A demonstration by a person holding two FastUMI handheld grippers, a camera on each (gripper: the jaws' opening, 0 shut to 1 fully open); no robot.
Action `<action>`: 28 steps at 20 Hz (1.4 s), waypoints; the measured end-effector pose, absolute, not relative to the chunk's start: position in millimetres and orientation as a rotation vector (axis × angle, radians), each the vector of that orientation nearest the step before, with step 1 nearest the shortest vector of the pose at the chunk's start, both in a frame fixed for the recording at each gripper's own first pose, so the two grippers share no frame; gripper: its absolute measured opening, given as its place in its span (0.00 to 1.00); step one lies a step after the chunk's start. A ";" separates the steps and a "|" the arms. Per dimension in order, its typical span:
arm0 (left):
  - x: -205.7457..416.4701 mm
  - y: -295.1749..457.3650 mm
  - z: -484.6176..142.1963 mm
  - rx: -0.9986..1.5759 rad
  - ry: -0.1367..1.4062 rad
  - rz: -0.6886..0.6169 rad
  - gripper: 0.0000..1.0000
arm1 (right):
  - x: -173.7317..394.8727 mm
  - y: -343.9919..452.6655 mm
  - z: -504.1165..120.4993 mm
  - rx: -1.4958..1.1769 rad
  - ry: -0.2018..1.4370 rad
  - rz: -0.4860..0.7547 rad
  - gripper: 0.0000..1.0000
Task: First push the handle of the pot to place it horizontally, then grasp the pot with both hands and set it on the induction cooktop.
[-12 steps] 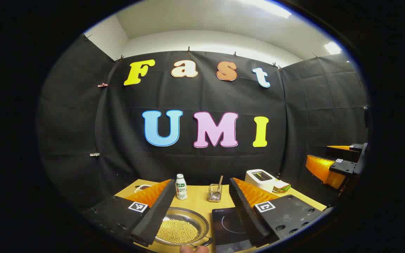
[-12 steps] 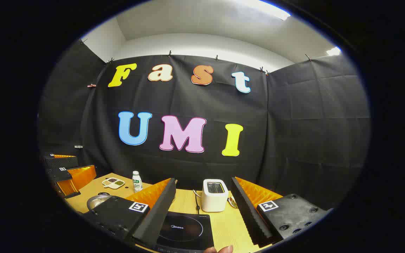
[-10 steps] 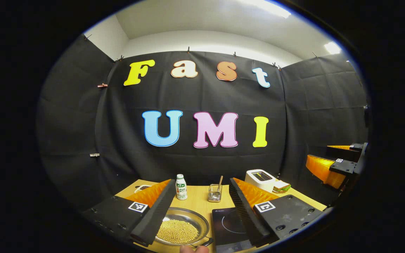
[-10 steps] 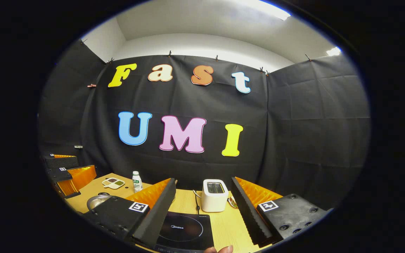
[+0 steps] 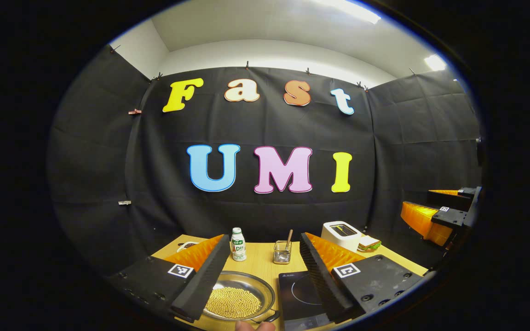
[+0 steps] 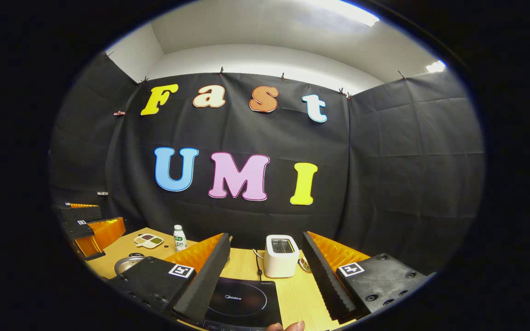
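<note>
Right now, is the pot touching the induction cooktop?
Apart. The left gripper view shows a strip of bare wooden table between the pot and the induction cooktop.

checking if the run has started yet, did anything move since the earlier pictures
Almost nothing changed. Both views drift very slightly, so the hands barely shifted. The left gripper and right gripper stay open above the table, holding nothing. The pot of beans, the cooktop, the toaster and the bottle stayed put.
</note>
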State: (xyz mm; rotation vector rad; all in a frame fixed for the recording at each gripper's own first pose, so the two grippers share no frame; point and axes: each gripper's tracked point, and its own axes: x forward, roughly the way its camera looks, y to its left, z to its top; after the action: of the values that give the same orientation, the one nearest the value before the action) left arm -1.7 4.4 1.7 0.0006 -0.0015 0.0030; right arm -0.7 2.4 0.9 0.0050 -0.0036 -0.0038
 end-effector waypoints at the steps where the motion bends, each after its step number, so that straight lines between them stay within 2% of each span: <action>1: -1.4 4.8 2.1 0.001 -0.001 0.003 0.95 | -1.1 2.7 1.1 0.005 -0.004 -0.004 0.97; 5: -2.1 6.8 4.4 0.002 -0.009 0.000 0.92 | 1.8 4.5 1.6 0.008 -0.005 0.001 0.97; 6: -1.3 8.5 4.1 -0.007 -0.012 0.006 0.95 | 2.2 4.6 2.6 0.004 -0.008 0.001 0.97; 8: -2.3 8.3 5.6 -0.020 -0.013 -0.001 0.92 | 3.0 5.1 3.6 -0.005 -0.011 0.004 0.97; 13: -5.6 6.9 2.4 -0.006 0.015 -0.053 0.16 | 3.1 2.3 1.8 -0.014 -0.009 0.004 0.98; 15: -6.2 -0.9 -13.8 -0.042 0.078 -0.115 0.05 | 2.3 1.7 0.9 -0.013 -0.006 0.002 0.97; 24: -38.6 9.0 -145.2 -0.049 0.569 -0.229 0.05 | -2.5 5.1 -11.0 -0.013 0.021 0.012 0.97; 28: -56.8 13.9 -195.2 -0.083 0.788 -0.225 0.05 | -2.4 1.8 -10.5 -0.014 0.024 0.009 0.97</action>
State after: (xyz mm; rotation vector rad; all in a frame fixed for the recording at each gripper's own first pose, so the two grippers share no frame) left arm -56.8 13.9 -195.2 -0.0830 0.7876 -0.2252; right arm -2.4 1.8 -10.5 -0.0142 0.0237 0.0089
